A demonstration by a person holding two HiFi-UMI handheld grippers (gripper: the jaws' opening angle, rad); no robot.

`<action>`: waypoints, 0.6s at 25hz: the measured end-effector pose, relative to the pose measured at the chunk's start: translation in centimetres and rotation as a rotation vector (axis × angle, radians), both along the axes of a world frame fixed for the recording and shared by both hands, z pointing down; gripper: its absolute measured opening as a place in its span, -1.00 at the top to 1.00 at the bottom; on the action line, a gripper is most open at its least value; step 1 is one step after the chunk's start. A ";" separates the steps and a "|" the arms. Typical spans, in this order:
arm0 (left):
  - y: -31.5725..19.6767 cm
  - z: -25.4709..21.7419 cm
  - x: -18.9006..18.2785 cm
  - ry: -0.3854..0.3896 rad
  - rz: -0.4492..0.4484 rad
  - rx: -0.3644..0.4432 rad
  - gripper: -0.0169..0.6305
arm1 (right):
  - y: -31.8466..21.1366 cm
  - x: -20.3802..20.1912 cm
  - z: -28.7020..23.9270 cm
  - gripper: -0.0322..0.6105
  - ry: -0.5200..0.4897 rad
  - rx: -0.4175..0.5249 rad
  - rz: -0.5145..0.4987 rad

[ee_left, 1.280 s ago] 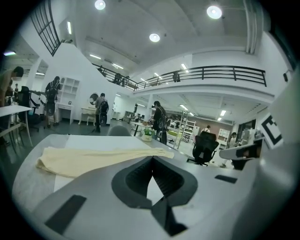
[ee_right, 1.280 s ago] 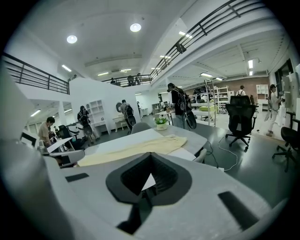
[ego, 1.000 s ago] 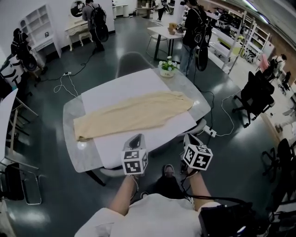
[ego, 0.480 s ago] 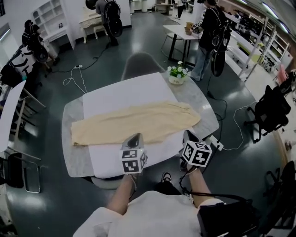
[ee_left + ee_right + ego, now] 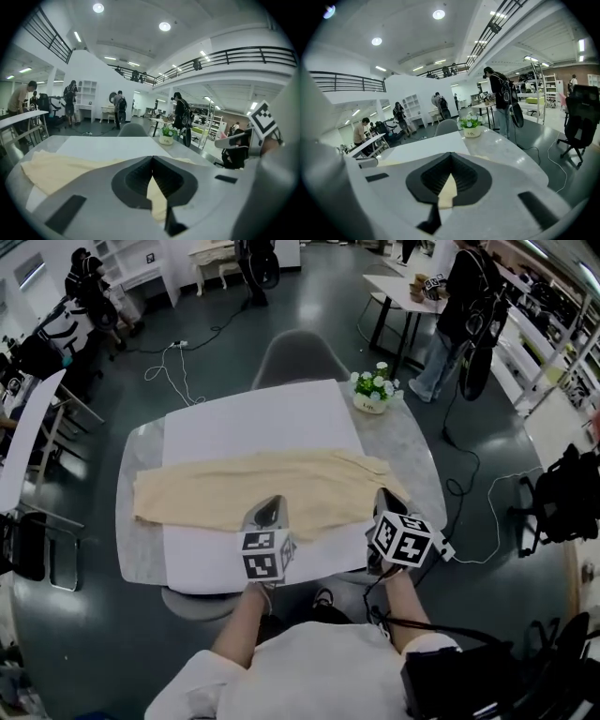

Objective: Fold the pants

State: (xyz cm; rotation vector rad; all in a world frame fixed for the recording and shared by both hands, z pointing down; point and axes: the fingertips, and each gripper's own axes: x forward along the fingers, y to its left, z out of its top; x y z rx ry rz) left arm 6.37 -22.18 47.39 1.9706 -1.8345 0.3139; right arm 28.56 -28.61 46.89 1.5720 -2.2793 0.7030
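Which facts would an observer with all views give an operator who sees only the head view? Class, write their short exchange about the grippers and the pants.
Operator: From above I can't read the jaws. Is the left gripper open?
Observer: No. Its own view shows the jaws closed tip to tip with nothing pinched; the pants lie beyond them.
Operator: And the right gripper?
Observer: Shut as well, and empty. In its view the fabric shows only through the gap below the tips.
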 end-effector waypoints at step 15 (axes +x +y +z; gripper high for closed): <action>-3.6 3.1 -3.3 0.041 -0.024 -0.044 0.92 | -3.0 -2.4 2.7 0.92 0.057 -0.056 -0.004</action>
